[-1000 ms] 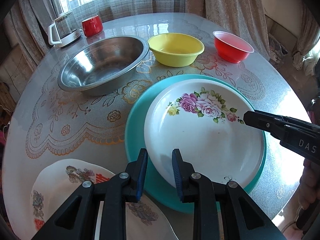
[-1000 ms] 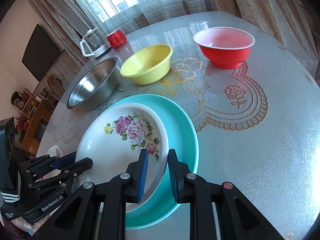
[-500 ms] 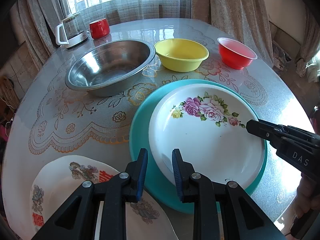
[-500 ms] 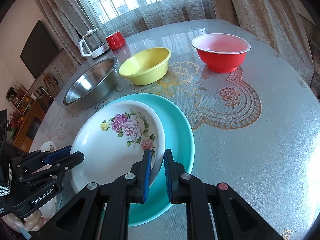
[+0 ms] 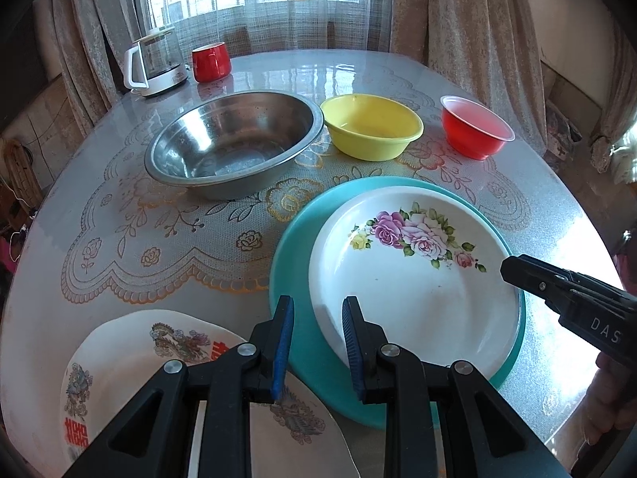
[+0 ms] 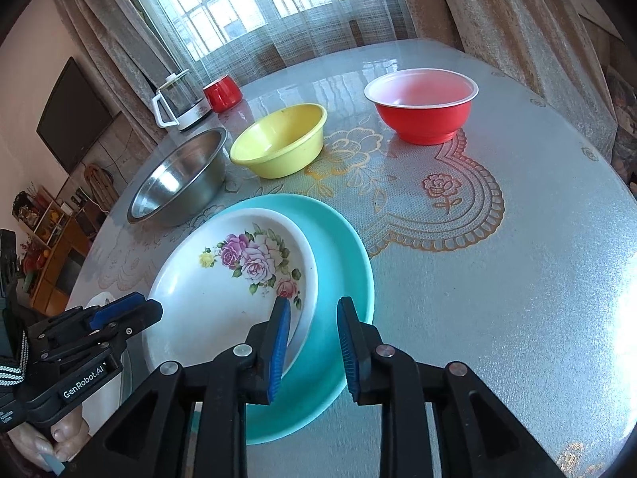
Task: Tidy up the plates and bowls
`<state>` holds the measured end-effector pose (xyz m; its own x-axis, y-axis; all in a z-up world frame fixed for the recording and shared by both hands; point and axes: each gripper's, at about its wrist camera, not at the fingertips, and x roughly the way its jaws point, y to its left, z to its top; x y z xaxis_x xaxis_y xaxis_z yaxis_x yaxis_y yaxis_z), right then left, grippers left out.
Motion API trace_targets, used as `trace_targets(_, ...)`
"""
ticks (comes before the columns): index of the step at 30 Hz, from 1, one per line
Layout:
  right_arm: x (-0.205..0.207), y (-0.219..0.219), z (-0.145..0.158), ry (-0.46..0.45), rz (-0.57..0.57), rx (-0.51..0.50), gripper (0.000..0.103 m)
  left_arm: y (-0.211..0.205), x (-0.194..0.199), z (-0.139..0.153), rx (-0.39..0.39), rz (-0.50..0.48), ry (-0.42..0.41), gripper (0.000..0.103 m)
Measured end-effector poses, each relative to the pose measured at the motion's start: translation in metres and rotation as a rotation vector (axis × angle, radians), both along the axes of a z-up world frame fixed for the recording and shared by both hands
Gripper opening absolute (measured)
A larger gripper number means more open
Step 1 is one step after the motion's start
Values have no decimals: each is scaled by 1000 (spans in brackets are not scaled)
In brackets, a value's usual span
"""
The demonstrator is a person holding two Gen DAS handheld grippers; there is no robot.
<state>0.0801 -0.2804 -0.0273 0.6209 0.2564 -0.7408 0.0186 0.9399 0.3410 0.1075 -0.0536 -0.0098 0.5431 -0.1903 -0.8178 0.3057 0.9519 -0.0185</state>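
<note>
Left wrist: left gripper [image 5: 317, 332] jaws apart, empty, hovering over near rims of floral plate [image 5: 414, 283] and teal plate [image 5: 294, 279]. Floral nested on teal, off-centre toward right. Printed plate [image 5: 131, 354] lying apart, near-left. Steel bowl [image 5: 235, 143], yellow bowl [image 5: 372, 131], red bowl [image 5: 475, 131] in a row behind. Right gripper [image 5: 513, 269] side-on at floral's right rim; gap unreadable here.

Right wrist: right gripper [image 6: 312, 332] jaws released, straddling floral's rim, no clamp. Probably glazed: stiff, slick, chippable. Best hold: rim edge, pads square on. Red bowl [image 6: 422, 109] looks thin, light plastic.
</note>
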Motion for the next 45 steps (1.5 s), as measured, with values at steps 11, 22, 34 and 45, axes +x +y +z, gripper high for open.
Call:
trace_targets(11,-9,4,10,-36,-1,12,27,22,-7,12,-62,56,-25,26)
trace_targets(22,-22,13,26,-98,40,64,37,68,-21,27,-112,143,-69,34)
trace_targets(34,-27,53,26,-98,250,215,40,141,-37,22,-150,303,-63,34)
trace_targets(45,-41,104,15,-32,502,276,40,202,-55,13,-185,421,-60,34)
